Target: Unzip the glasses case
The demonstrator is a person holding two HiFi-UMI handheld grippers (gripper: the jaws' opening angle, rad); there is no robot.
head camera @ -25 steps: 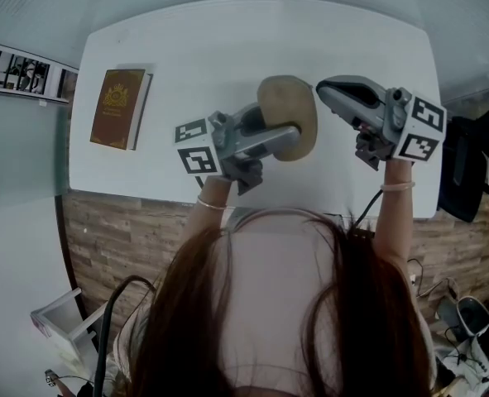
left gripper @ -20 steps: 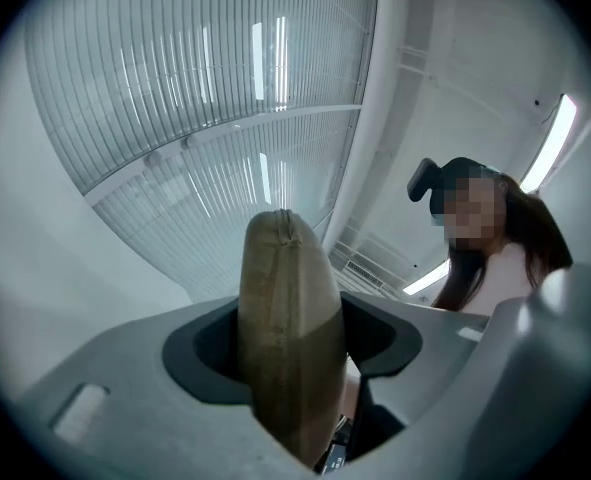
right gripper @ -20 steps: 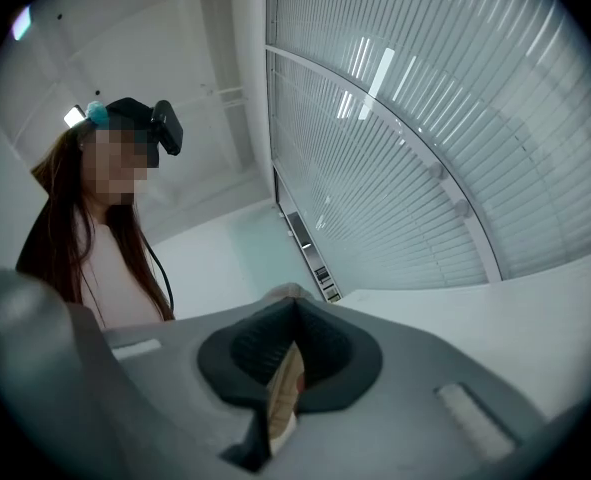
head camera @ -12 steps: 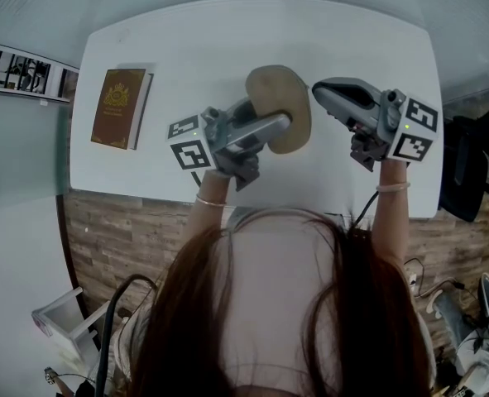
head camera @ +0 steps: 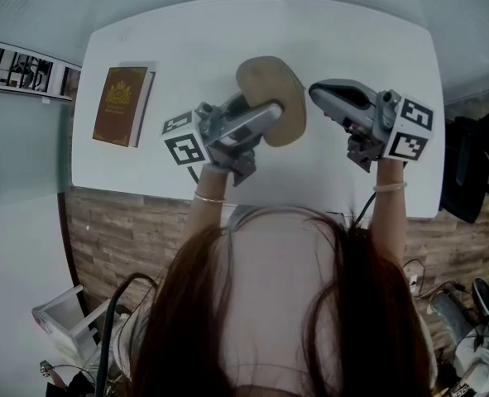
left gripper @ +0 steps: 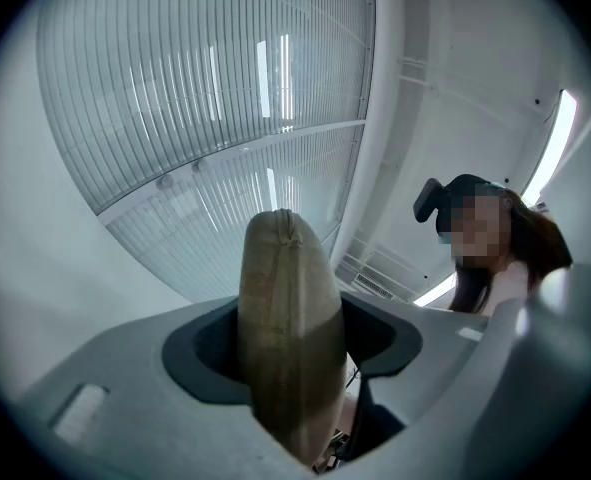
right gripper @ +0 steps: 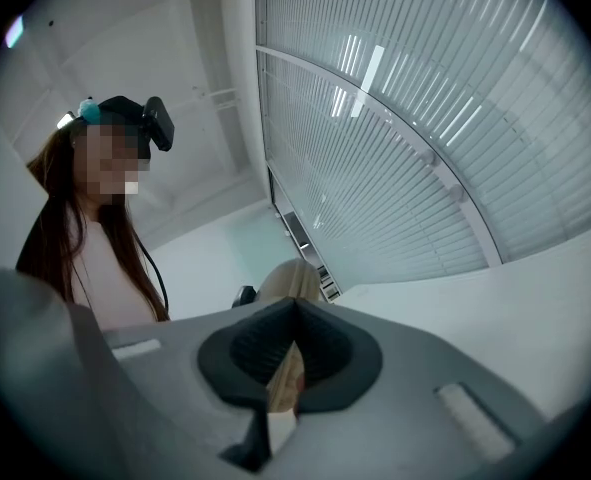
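Note:
A tan oval glasses case (head camera: pixel 270 89) is held up over the white table (head camera: pixel 352 31). My left gripper (head camera: pixel 269 112) is shut on its middle, jaws wide around its body. In the left gripper view the case (left gripper: pixel 280 298) stands edge-on between the jaws of the left gripper (left gripper: pixel 290 353), seam on top. My right gripper (head camera: pixel 315 92) is shut, with its tip at the case's right end. The right gripper view shows the right gripper (right gripper: pixel 293 313) with jaws together and the tan case (right gripper: pixel 287 280) just beyond. Whether they pinch the zipper pull I cannot tell.
A brown book (head camera: pixel 120 106) lies on the table's left side. A dark chair (head camera: pixel 467 172) stands off the table's right edge. Wood floor and cables lie below the near edge. A person's long hair fills the lower head view.
My left gripper has carried the case up and to the left in the head view. The right gripper has drifted slightly left with it, still shut.

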